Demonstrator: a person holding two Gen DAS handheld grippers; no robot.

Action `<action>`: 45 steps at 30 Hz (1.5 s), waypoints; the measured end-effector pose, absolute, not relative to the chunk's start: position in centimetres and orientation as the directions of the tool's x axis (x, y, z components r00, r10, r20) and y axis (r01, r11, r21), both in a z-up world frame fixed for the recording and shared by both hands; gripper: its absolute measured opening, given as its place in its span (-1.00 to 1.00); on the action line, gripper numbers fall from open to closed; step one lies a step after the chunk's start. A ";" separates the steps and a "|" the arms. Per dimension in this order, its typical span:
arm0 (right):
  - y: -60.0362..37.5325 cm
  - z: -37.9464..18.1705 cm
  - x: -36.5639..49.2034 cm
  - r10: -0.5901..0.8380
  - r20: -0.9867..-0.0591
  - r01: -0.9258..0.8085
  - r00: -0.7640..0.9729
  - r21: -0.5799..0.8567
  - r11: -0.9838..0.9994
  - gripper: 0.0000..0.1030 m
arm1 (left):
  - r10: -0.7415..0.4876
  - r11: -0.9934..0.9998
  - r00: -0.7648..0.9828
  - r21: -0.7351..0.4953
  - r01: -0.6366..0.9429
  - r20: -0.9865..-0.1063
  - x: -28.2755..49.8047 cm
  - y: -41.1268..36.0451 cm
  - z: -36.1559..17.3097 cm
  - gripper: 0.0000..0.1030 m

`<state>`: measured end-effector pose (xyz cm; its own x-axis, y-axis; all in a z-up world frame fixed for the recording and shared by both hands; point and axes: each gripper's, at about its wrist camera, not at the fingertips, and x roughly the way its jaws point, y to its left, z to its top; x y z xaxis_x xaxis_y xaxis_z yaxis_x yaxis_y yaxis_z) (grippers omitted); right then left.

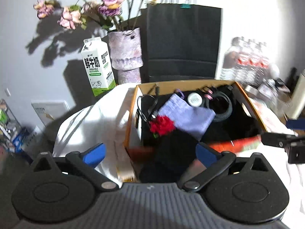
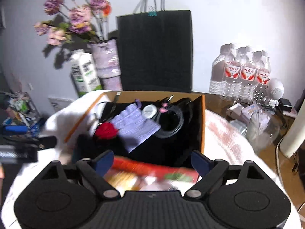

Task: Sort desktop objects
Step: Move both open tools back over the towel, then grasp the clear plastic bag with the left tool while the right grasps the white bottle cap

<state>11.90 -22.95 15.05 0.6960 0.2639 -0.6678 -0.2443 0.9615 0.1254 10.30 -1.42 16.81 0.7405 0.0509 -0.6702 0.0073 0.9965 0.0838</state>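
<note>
While both views are blurred, a tall black paper bag stands at the back against a pale wall, the largest thing in sight. In front of it an open cardboard box with a dark interior rests on a bench draped in white cloth. Left of the bag, a lilac vase holds faded pink and purple flowers, with a green and white milk carton beside it. To the right, a pack of water bottles with red labels sits near the wall. Inside the box lie a lavender cloth pouch, a coil of black cable touching its far right side, a red fabric flower at its near left corner, and a small round white tin at its far edge. The left tool hangs over the box's near left wall, its blue fingers spread wide with nothing between them. The right tool hovers at the box's near edge, fingers likewise spread, with a blurred red and orange packet lying just below the gap; whether it touches the fingers cannot be told.
</note>
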 end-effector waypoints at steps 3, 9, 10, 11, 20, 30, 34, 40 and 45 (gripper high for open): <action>-23.0 14.0 7.5 0.306 -0.632 -0.283 0.712 0.140 0.949 0.76 | 0.020 0.997 0.776 0.074 0.035 -0.631 5.6 -1.7 15.6 1.00; -24.0 10.1 -1.3 0.352 -0.571 -0.295 0.742 0.194 0.936 0.76 | -0.013 0.993 0.823 0.091 0.079 -0.569 -3.4 -2.0 11.4 1.00; -24.2 9.6 -2.6 0.354 -0.568 -0.288 0.743 0.205 0.935 0.76 | -0.030 0.993 0.825 0.079 0.090 -0.564 -4.7 -1.8 10.7 1.00; -24.5 9.0 -4.1 0.360 -0.557 -0.289 0.749 0.215 0.933 0.78 | -0.039 0.994 0.829 0.063 0.089 -0.558 -5.9 -1.7 10.1 1.00; -25.4 2.8 -12.2 0.351 -0.560 -0.182 0.751 0.337 0.924 0.92 | -0.025 1.000 0.827 -0.016 0.019 -0.562 -12.8 -1.6 3.8 1.00; -23.9 1.5 -15.0 0.210 -0.491 -0.176 0.846 0.113 0.978 0.91 | -0.069 0.997 0.815 -0.071 0.034 -0.575 -12.1 -1.0 2.2 1.00; -23.5 1.5 -13.3 0.213 -0.491 -0.196 0.845 0.085 0.977 0.86 | -0.071 0.995 0.811 -0.099 0.016 -0.581 -8.3 -1.0 3.2 1.00; -23.6 2.3 -9.0 0.160 -0.478 -0.170 0.864 0.023 0.985 0.83 | -0.070 0.996 0.797 -0.092 0.018 -0.600 -3.0 -2.0 3.5 0.95; -23.8 2.4 -4.3 0.132 -0.483 -0.151 0.866 -0.001 0.989 0.68 | -0.088 0.996 0.785 -0.065 0.060 -0.613 -0.6 -3.4 2.9 0.90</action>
<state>-4.34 -23.82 2.43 0.8656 0.1317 -0.4830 -0.1508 0.9886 -0.0007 -0.58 -3.42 2.95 0.7849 -0.0878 -0.6134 0.0604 0.9960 -0.0653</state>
